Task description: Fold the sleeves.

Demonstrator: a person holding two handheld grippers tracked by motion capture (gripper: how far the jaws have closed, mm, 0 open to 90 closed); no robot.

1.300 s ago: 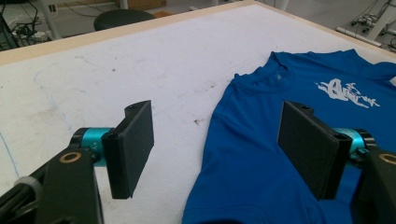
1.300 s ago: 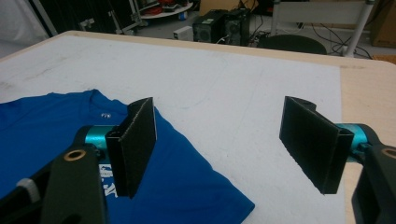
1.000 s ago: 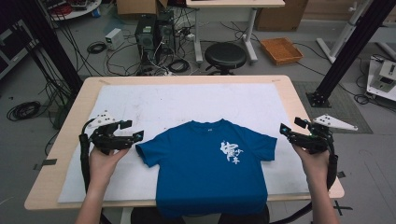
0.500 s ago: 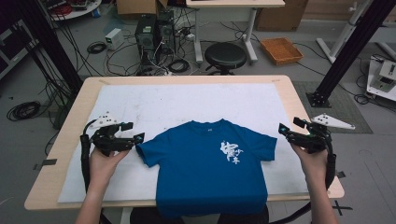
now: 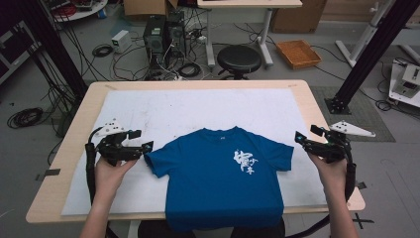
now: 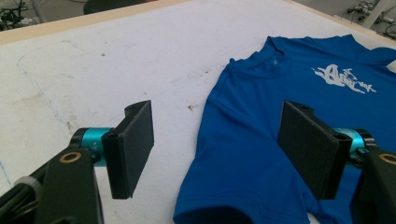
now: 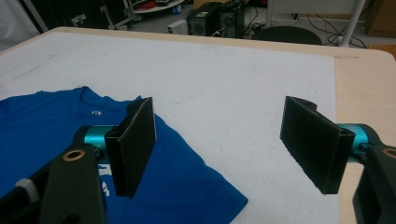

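Observation:
A blue T-shirt (image 5: 223, 173) with a white print on the chest lies flat, face up, on the white mat (image 5: 198, 111); its hem hangs over the table's near edge. My left gripper (image 5: 141, 140) hovers open at the tip of the shirt's left sleeve (image 6: 224, 186). In the left gripper view that sleeve lies between and below the two black pads (image 6: 133, 144). My right gripper (image 5: 299, 137) is open just beside the right sleeve (image 7: 196, 191), whose end lies under its left pad (image 7: 137, 140).
The wooden table (image 5: 322, 114) shows bare strips around the mat. Beyond the far edge stand a black stool (image 5: 239, 58), computer towers (image 5: 163, 34) with tangled cables, and an orange tray (image 5: 298, 52). A black frame post (image 5: 366, 64) rises at the right.
My left gripper has crept rightward, up to the left sleeve's tip. The right gripper has edged slightly left toward the right sleeve. The shirt has not moved.

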